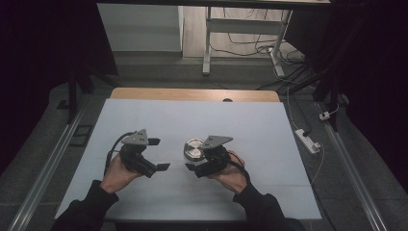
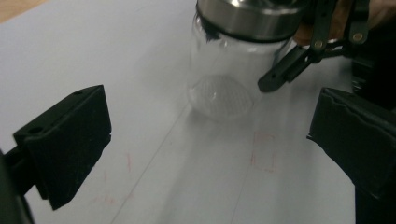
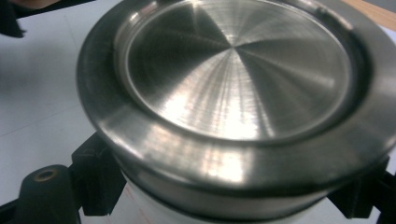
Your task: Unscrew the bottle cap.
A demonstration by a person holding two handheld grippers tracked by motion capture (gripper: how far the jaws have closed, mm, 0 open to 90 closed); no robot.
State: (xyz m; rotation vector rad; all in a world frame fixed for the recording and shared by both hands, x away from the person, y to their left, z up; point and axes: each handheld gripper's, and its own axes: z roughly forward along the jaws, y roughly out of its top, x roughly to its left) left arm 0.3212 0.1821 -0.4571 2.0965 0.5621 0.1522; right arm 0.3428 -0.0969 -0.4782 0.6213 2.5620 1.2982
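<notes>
White table covering point(image 1: 144, 120) carries your glass jar point(image 2: 224, 88) at centre, steel lid point(image 3: 233, 84) on. Your right gripper point(image 1: 202, 163) clamps its neck; left gripper point(image 1: 161, 154) jaws stand apart. Smooth glass feels slippery, fragile: grip below the lid.

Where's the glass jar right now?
In the high view the glass jar stands mid-table, clamped by the right gripper, with the open left gripper just to its left.

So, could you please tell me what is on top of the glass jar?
A brushed steel lid caps the glass jar. The right hand-held gripper clamps the jar just below it. The glass looks empty, though the lid hides the mouth.
</notes>
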